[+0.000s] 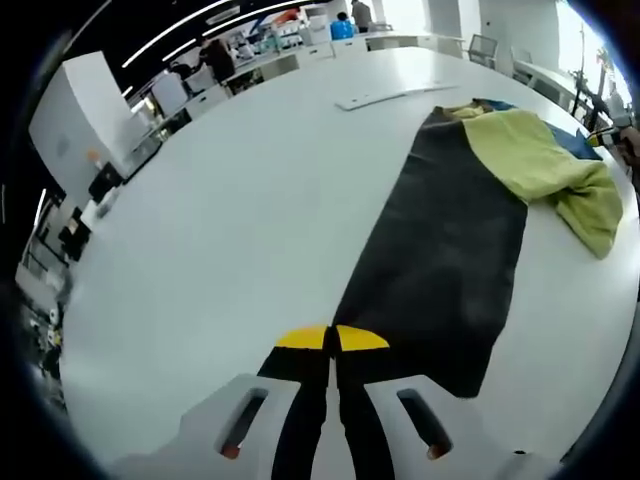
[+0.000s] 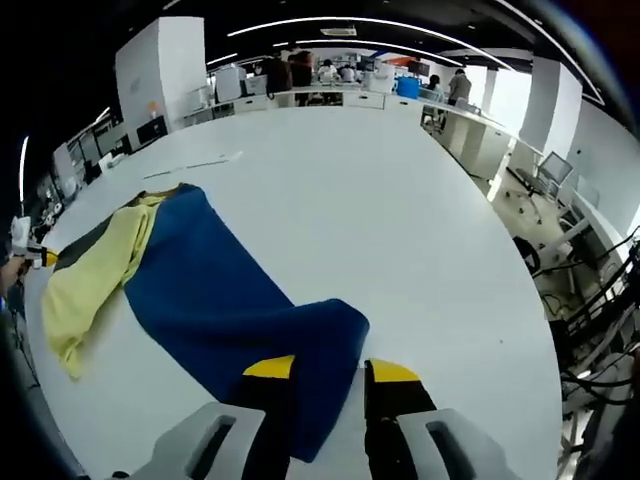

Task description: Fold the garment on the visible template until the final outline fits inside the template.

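Note:
A long black cloth (image 1: 440,250) lies on the white table (image 1: 230,220), running from my left gripper (image 1: 331,338) to the far right. That gripper's yellow-tipped jaws are pressed together at the cloth's near corner. A yellow-green garment (image 1: 540,160) lies bunched on its far end, with blue cloth (image 1: 583,143) behind it. In the right gripper view the blue cloth (image 2: 215,290) stretches from the yellow-green garment (image 2: 95,275) to my right gripper (image 2: 331,370). Its jaws stand apart with the cloth's folded end between them. The left gripper (image 2: 30,250) shows at the far left edge.
A thin white strip (image 1: 390,95) lies on the table beyond the cloths, also seen as a white strip (image 2: 195,163) in the right gripper view. Wide bare tabletop (image 2: 400,220) spreads to the right. Desks, chairs and people stand at the back of the room.

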`<state>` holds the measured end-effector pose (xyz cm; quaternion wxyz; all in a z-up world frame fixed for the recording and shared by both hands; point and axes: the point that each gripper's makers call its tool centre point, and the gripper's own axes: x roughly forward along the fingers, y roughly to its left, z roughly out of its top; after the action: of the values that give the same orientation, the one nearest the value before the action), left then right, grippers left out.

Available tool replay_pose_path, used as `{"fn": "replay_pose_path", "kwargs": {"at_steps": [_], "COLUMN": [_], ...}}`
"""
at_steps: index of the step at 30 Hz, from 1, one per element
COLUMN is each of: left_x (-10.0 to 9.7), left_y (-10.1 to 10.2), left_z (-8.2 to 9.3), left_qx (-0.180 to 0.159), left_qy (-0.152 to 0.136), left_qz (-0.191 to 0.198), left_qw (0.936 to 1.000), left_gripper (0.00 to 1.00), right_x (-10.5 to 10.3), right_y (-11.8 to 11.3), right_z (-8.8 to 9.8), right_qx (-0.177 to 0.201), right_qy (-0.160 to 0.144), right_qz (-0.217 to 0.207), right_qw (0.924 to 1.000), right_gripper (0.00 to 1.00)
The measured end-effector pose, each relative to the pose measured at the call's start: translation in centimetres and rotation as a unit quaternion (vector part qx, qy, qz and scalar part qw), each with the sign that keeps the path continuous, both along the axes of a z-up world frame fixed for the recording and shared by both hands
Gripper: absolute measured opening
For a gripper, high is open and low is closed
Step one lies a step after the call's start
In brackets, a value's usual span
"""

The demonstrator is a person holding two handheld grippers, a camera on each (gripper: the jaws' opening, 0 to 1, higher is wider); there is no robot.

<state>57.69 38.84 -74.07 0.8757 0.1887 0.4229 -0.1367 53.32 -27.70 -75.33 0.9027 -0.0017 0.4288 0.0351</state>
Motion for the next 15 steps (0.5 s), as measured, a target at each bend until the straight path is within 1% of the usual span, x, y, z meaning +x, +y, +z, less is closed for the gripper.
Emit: {"fn": "replay_pose_path", "kwargs": {"at_steps": [1, 2, 5, 6, 7, 8, 9, 12, 15], "left_x": [-0.09, -0.13, -0.34, -0.38, -0.40, -0.39, -0.36, -0.12, 0.18], "left_y": [0.06, 0.09, 0.41, 0.51, 0.51, 0.56, 0.66, 0.88, 1.02], "left_z": [-0.04, -0.07, -0.34, -0.36, -0.30, -0.27, -0.25, -0.18, -0.05], "left_qx": [-0.001, -0.001, -0.001, 0.000, -0.001, -0.001, 0.000, 0.010, 0.009], "left_qy": [0.001, 0.001, 0.004, 0.005, 0.005, 0.004, 0.004, 0.003, -0.001], "left_qz": [0.002, 0.003, 0.007, 0.009, 0.011, 0.013, 0.013, 0.010, 0.013], "left_qw": [1.0000, 1.0000, 1.0000, 1.0000, 0.9999, 0.9999, 0.9999, 0.9999, 0.9999], "left_gripper": [0.00, 0.00, 0.00, 0.00, 0.00, 0.00, 0.00, 0.00, 0.00], "right_x": [-0.16, 0.05, -0.03, -0.07, -0.13, -0.17, -0.16, -0.17, -0.28], "right_y": [0.10, 0.07, -0.09, -0.09, 0.18, 0.31, 0.18, -0.18, -0.55], "right_z": [-0.06, 0.16, 0.32, 0.32, 0.30, 0.28, 0.28, 0.44, 0.57], "right_qx": [0.007, 0.007, 0.005, 0.007, 0.017, 0.025, 0.024, 0.004, 0.005], "right_qy": [0.005, -0.001, 0.002, 0.004, 0.006, 0.007, 0.007, 0.005, 0.005], "right_qz": [-0.006, -0.006, -0.017, -0.018, -0.015, -0.020, -0.028, -0.020, -0.026], "right_qw": [0.9999, 1.0000, 0.9998, 0.9998, 0.9997, 0.9994, 0.9993, 0.9998, 0.9996], "right_gripper": [0.19, 0.18, 0.12, 0.06, 0.00, 0.00, 0.00, 0.00, 0.00]}}
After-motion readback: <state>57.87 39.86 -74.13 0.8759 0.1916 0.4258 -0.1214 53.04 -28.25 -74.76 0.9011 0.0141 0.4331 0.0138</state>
